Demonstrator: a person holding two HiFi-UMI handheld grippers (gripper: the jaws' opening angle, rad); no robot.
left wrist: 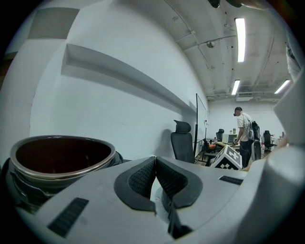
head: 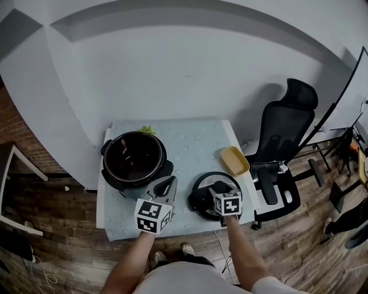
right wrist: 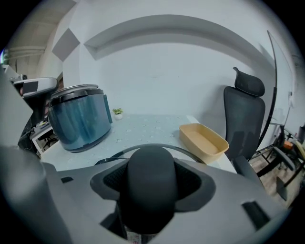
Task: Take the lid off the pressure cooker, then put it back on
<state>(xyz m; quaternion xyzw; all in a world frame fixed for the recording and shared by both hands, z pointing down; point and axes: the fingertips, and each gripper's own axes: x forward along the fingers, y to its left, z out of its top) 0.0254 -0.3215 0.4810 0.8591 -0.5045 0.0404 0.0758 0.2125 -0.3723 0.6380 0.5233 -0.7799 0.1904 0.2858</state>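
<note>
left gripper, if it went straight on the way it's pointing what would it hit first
Probably nothing close. The left gripper, jaws shut and empty, aims over bare table, just right of the open pressure cooker. The white wall behind looks first in line, though depth is hard to judge.

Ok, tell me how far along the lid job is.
Done: the lid is off and the cooker stands open. In hand: the right gripper is shut on the lid's knob, beside the cooker. Remaining: putting it back on. The left gripper is shut, empty.

White wall (head: 172, 69), shallow ledge (head: 172, 16); dark plank floor (head: 52, 229); black office chair (head: 284, 135) beside table (head: 190, 143); ceiling strip lights (left wrist: 240, 32) lit
</note>
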